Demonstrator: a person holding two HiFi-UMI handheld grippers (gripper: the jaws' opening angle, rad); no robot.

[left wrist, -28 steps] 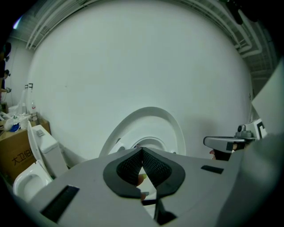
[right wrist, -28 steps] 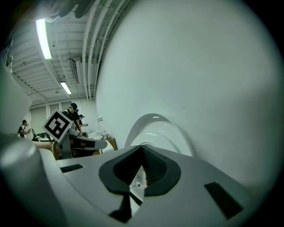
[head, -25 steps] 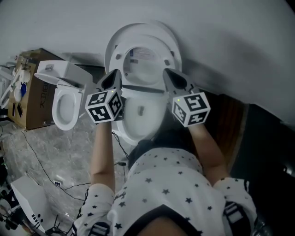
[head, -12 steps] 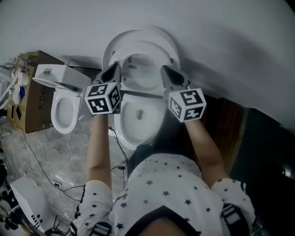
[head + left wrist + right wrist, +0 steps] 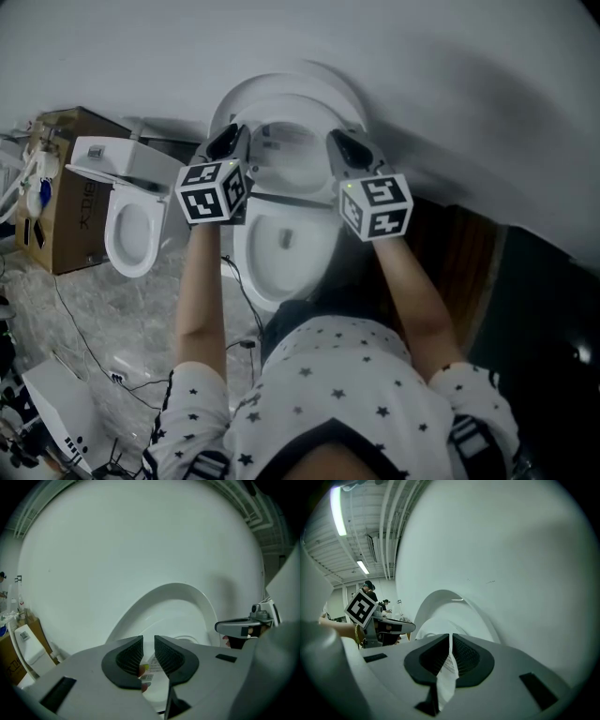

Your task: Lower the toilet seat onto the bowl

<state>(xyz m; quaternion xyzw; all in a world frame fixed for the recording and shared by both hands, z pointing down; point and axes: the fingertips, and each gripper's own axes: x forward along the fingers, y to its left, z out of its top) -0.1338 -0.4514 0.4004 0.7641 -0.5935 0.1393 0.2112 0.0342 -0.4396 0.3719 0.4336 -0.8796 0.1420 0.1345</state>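
The white toilet stands against the wall with its lid (image 5: 323,80) and seat (image 5: 292,112) both raised upright over the bowl (image 5: 281,272). A printed label sits on the seat's underside. My left gripper (image 5: 228,142) is at the seat's left edge; in the left gripper view its jaws (image 5: 148,640) are opening, with a narrow gap and nothing pressed between the pads. My right gripper (image 5: 339,142) is at the seat's right edge. Its jaws (image 5: 450,638) are shut, and only the seat and lid (image 5: 440,599) show beyond them.
A second white toilet (image 5: 131,220) with a raised lid stands at the left beside a cardboard box (image 5: 66,202). Cables (image 5: 112,352) trail over the marbled floor. A dark panel (image 5: 464,267) lies to the right. The pale wall (image 5: 450,66) is right behind the lid.
Both grippers have moved a little up toward the raised seat. The left jaws have parted slightly.
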